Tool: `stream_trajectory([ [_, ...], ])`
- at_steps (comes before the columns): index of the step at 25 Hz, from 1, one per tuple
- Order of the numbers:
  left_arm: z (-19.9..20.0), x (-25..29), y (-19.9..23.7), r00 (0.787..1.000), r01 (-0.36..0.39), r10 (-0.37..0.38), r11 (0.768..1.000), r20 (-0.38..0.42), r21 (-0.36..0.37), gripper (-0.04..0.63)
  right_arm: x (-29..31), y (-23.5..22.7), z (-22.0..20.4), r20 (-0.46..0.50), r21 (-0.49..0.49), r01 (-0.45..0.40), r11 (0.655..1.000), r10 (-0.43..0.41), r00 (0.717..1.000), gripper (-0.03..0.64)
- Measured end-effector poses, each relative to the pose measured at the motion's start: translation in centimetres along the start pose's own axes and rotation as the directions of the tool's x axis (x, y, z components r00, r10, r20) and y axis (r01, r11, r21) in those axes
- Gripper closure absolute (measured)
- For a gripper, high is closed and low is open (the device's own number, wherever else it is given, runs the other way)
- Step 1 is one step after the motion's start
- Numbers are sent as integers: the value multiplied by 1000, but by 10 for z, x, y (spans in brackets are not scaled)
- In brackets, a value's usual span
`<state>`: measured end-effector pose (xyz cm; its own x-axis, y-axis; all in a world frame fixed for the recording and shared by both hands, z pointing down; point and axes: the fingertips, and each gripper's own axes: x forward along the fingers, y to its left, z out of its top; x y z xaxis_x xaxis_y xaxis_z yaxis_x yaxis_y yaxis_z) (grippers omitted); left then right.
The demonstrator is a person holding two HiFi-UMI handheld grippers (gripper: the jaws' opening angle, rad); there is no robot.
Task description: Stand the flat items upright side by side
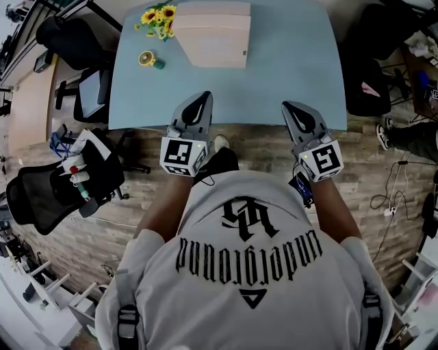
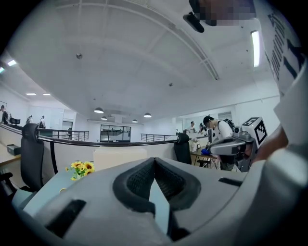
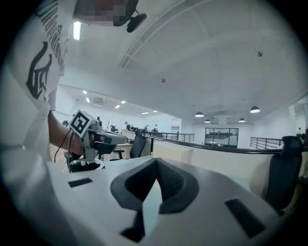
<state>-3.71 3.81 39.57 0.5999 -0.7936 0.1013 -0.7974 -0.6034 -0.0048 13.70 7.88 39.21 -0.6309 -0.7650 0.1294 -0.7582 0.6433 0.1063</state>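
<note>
Pale beige block [image 1: 212,33] is sitting at the far middle of the blue table [image 1: 294,61], just right of the sunflowers [image 1: 157,18]; I cannot tell separate flat items apart in it. Left gripper [image 1: 200,98] and right gripper [image 1: 290,106] are hovering side by side over the table's near edge, well apart from the block and pointing roughly level toward it. Both are keeping their jaws pressed together with nothing between them.

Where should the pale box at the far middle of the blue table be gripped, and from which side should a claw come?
Probably at its two near corners, one claw each, coming from the person's side. The pale box sits squarely with its long front face toward the claws, and the sunflowers crowd its far left corner. The left claw and right claw are shut and empty, so open them first.
</note>
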Motion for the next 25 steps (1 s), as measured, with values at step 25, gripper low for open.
stream_trajectory([
  [25,18,-145,-130,999,-34,32,999,42,31,595,-152,103,24,72,-58,-41,997,46,996,612],
])
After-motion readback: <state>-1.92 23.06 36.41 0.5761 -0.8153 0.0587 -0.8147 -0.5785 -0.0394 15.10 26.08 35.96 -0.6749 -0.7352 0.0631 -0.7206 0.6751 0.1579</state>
